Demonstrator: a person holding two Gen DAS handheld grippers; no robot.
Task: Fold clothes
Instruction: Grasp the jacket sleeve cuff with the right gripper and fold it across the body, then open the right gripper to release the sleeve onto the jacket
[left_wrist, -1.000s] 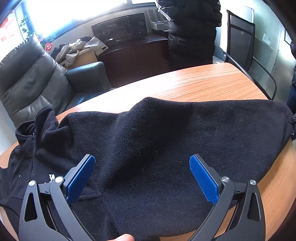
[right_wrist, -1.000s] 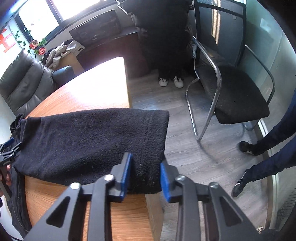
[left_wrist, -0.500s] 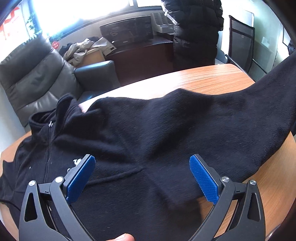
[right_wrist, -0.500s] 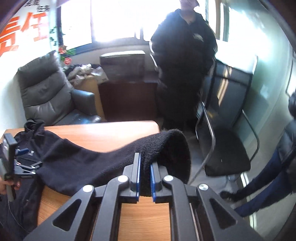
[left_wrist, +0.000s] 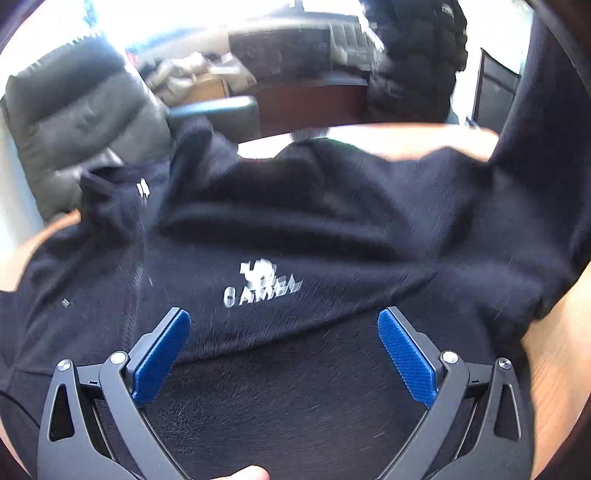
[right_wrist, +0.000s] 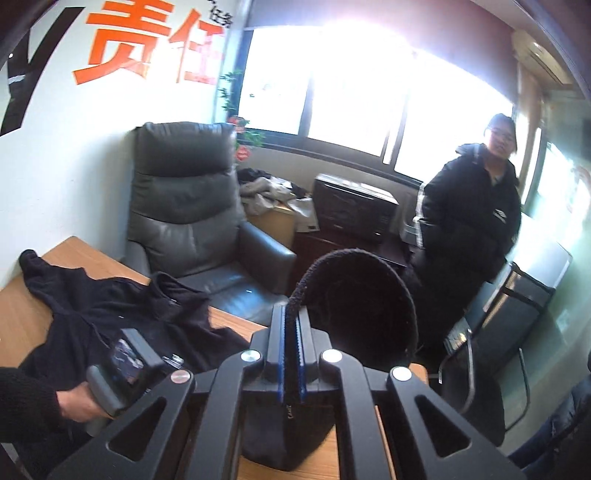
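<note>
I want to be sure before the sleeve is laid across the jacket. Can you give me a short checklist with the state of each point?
1. Right gripper shut on the sleeve cuff: ok.
2. Cuff lifted off the wooden table: ok.
3. Left gripper open, holding nothing: ok.
4. Black fleece jacket lying flat: not ok, bunched near the collar.
5. Left gripper's pads touching the fleece: cannot tell.

orange "责任" on wall (right_wrist: 44, 155)

Left gripper (left_wrist: 284, 354) gapes wide (nothing pinched); right gripper (right_wrist: 291, 328) clamped tight.
</note>
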